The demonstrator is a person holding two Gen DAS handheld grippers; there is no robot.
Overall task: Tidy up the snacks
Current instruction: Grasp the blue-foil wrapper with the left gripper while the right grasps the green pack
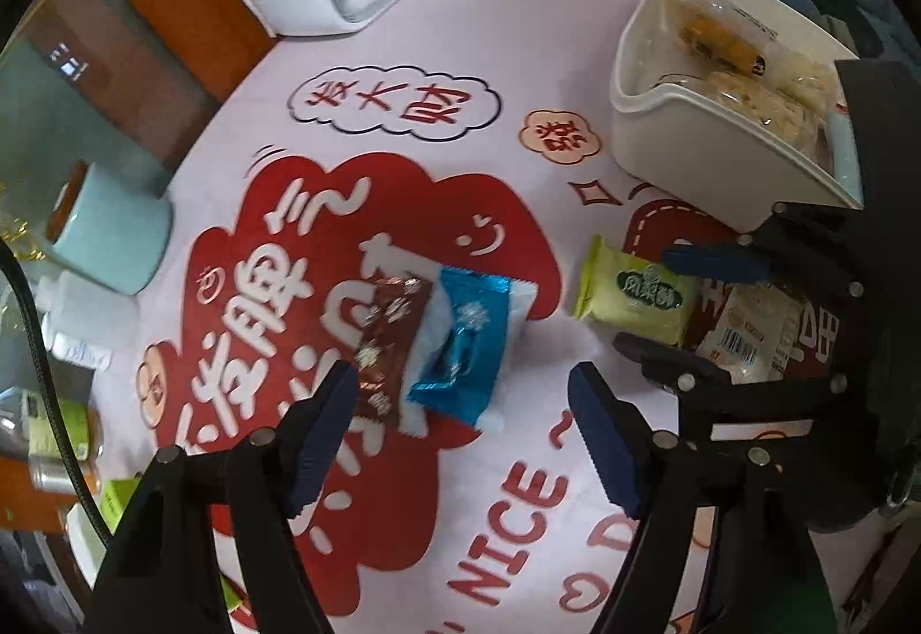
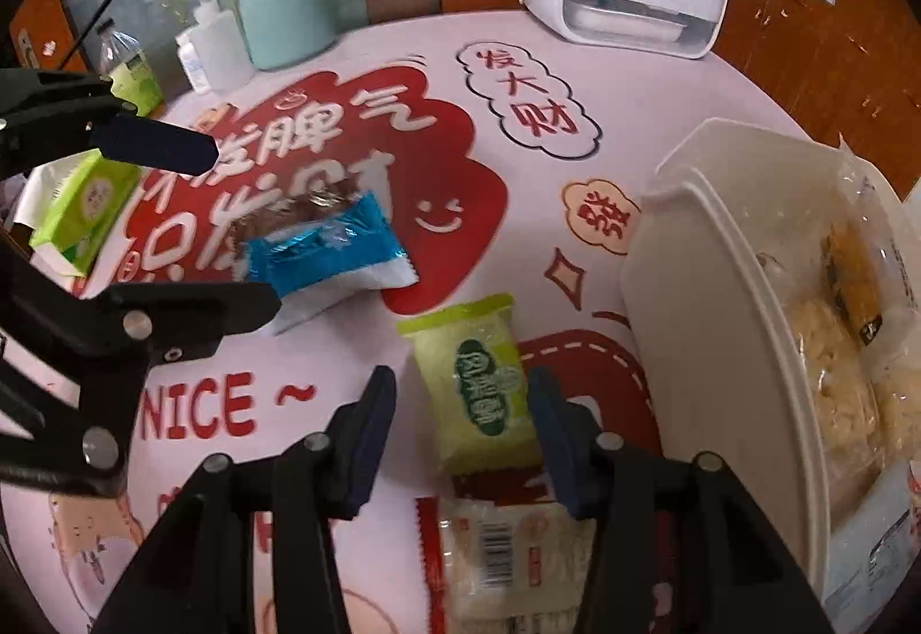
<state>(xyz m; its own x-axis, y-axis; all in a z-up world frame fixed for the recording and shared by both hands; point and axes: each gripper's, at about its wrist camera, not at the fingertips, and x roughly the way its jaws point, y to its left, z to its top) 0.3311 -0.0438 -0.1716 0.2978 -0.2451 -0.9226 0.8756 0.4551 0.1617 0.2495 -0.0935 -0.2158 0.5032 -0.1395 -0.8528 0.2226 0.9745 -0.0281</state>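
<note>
Right hand-held gripper [image 2: 460,427], jaws narrowed but not gripping, straddles pale green foil snack packet [image 2: 478,381] lower centre, long axis up-frame. Left hand-held gripper [image 1: 460,404], wide, over blue foil packet [image 1: 466,340]; white plastic bin [image 2: 708,289] right.

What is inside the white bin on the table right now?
The white bin holds clear-wrapped pale snacks and a packet with a yellow-orange bar. Whatever lies beneath them, and the bin's floor, is covered.
</note>
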